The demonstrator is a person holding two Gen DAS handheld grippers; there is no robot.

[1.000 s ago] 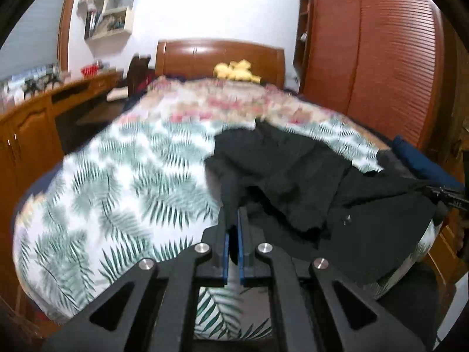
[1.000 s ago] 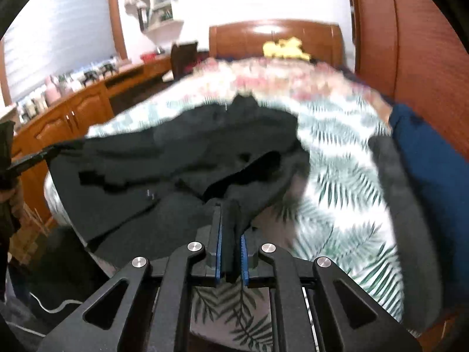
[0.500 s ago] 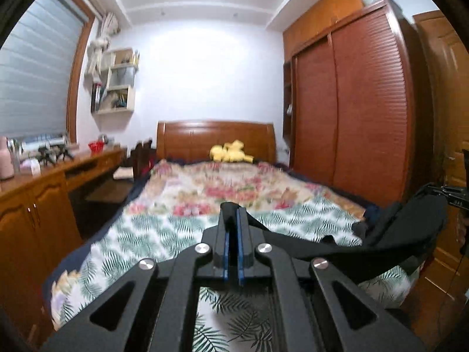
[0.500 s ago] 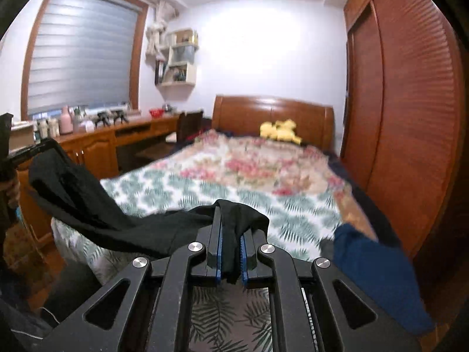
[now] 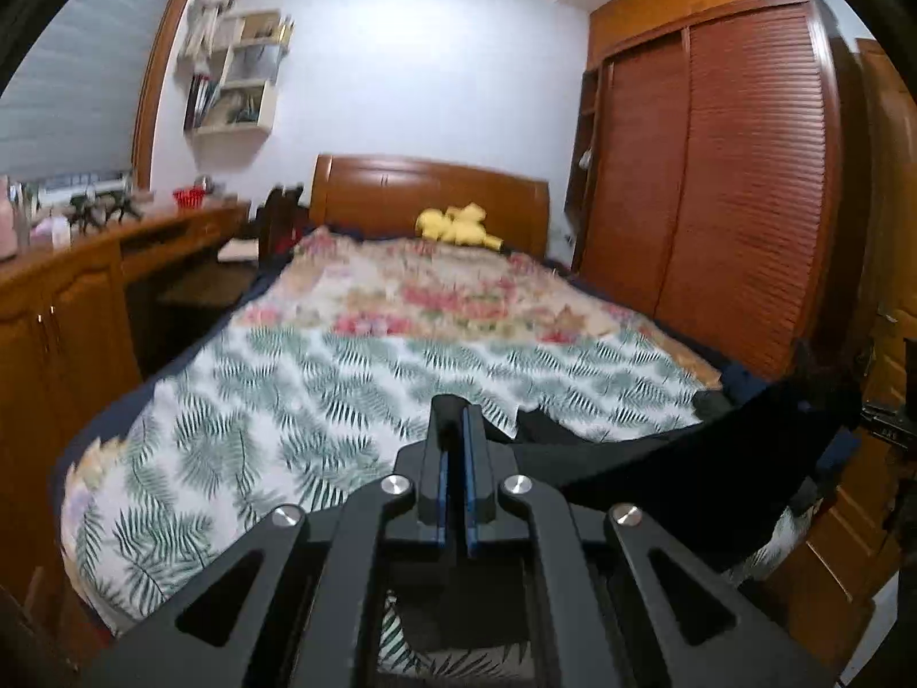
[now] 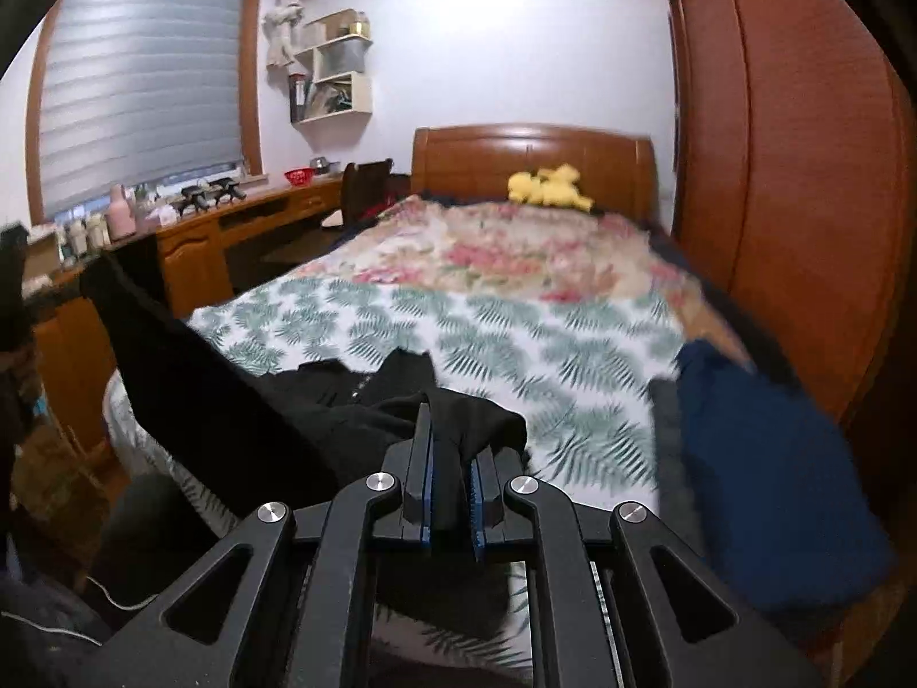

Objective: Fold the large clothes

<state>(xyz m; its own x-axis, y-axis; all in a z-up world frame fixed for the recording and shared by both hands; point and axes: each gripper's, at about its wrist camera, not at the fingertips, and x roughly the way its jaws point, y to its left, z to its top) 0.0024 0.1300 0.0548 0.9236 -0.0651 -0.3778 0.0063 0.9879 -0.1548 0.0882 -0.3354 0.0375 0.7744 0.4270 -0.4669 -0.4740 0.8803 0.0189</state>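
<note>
Ahead of both your grippers lies the wide bed with the palm-leaf and floral cover. The large black soft-fabric garment hangs slack between the tools, its middle sagging toward the bed's near edge. It looks light, limp and likely to droop or slip, so hold it by its edges. Your left gripper and right gripper are each clamped on its cloth.
</note>
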